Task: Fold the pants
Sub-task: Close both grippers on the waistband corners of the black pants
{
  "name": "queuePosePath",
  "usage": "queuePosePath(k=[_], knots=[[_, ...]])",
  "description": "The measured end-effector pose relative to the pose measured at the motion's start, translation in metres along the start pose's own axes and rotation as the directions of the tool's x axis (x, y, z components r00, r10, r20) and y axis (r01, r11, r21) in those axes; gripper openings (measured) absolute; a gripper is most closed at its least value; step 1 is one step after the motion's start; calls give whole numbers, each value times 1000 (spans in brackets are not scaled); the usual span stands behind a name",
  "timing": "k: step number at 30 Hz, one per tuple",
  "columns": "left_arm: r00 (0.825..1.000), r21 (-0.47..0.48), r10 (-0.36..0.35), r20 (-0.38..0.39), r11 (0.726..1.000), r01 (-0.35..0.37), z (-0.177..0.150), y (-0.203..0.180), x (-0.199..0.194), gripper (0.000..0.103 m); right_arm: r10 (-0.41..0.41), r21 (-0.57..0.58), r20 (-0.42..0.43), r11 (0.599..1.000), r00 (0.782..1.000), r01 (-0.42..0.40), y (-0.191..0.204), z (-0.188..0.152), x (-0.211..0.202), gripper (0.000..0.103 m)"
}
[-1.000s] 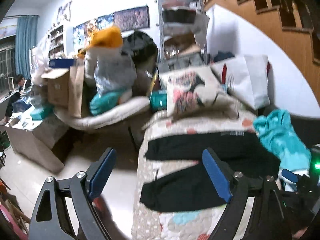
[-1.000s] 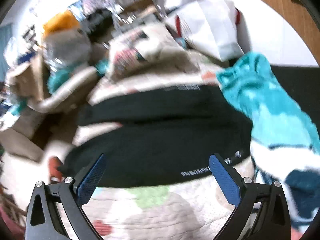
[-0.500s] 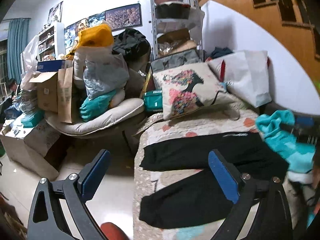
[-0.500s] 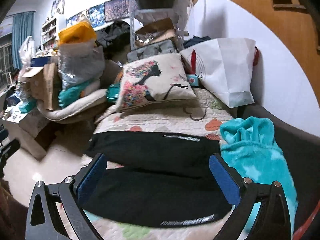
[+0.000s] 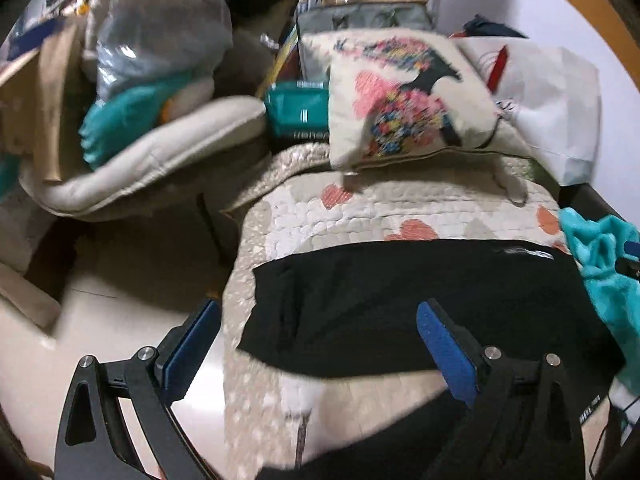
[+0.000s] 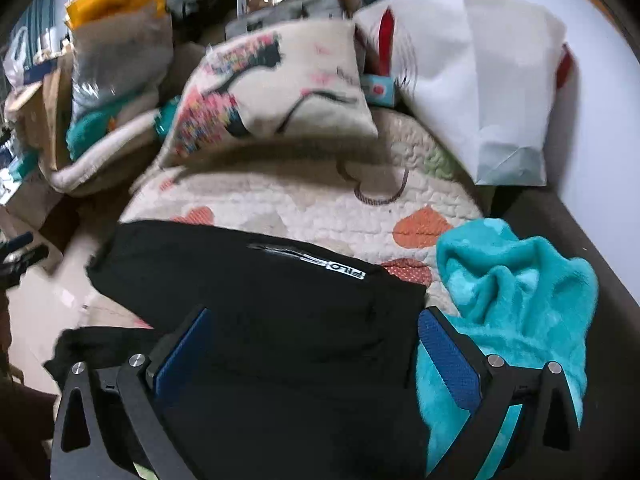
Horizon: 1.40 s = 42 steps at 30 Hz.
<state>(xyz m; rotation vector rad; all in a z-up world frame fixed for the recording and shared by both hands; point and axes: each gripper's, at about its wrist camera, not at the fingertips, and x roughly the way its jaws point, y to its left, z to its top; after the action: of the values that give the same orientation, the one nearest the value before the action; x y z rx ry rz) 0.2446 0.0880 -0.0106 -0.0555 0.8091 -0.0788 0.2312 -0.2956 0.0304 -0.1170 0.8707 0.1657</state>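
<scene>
1. Black pants [image 5: 420, 304] lie spread across a quilted cover w/ heart print [image 5: 360, 212], filling the center and lower half of both wrist views; a white logo strip shows near the pants' upper edge [image 6: 344, 270].
2. Left gripper [image 5: 320, 340], bottom of left wrist view, has its blue pads spread wide, nothing pinched. Left pad [image 5: 192, 344] hangs over pale floor beside the cover's edge; right pad [image 5: 444, 348] sits over the black fabric. Whether it touches the cloth can't be told.
3. Right gripper [image 6: 316, 356], bottom of right wrist view, is likewise spread wide w/ nothing clamped; black fabric fills the gap btwn its pads. Right pad [image 6: 448, 360] is just beside a crumpled teal fleece [image 6: 516, 300] at the frame's right.
4. Behind the pants, upper center of both views: a cream cushion w/ colorful print [image 5: 404, 92] leans at the cover's far end.
5. A white paper bag [image 6: 476, 80] stands to the cushion's right, upper right.
6. Upper left: stacked bags and boxes on a padded beige seat [image 5: 160, 152]. Both frames are motion-blurred.
</scene>
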Motion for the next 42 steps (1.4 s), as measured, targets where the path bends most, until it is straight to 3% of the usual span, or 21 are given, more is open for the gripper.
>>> queuePosePath(k=[5, 10, 17, 25, 29, 31, 34, 35, 38, 39, 42], knots=[[999, -31, -19, -51, 999, 18, 10, 18, 52, 98, 65, 4, -57, 998, 996, -65, 3, 29, 57, 103], [992, -124, -75, -96, 990, 63, 21, 47, 99, 98, 158, -21, -109, 987, 981, -161, 27, 57, 110, 103], [987, -163, -101, -122, 983, 80, 26, 69, 143, 98, 187, -97, -173, 974, 967, -206, 50, 71, 160, 103], [977, 20, -157, -142, 987, 162, 26, 27, 163, 98, 178, -86, -216, 976, 960, -201, 41, 71, 193, 101], [981, 117, -127, -144, 983, 144, 17, 4, 169, 98, 191, -105, -247, 969, 950, -222, 43, 63, 201, 100], [976, 89, -154, -155, 982, 169, 19, 8, 170, 92, 180, -138, -256, 966, 950, -220, 47, 60, 203, 99], [975, 54, -160, -156, 984, 170, 24, 19, 166, 62, 181, -144, -253, 964, 951, -222, 49, 59, 205, 94], [974, 46, -165, -157, 984, 174, 25, 24, 164, 46, 186, -136, -246, 965, 951, -224, 48, 59, 204, 92], [959, 4, -228, -168, 973, 232, 29, 35, 159, 17, 219, -112, -239, 961, 946, -251, 47, 60, 201, 70], [954, -7, -245, -173, 969, 247, 30, 36, 157, 16, 230, -103, -238, 960, 944, -260, 47, 61, 200, 62], [962, 40, -219, -165, 973, 228, 29, 26, 149, 15, 265, -94, -240, 951, 934, -294, 52, 62, 195, 32]])
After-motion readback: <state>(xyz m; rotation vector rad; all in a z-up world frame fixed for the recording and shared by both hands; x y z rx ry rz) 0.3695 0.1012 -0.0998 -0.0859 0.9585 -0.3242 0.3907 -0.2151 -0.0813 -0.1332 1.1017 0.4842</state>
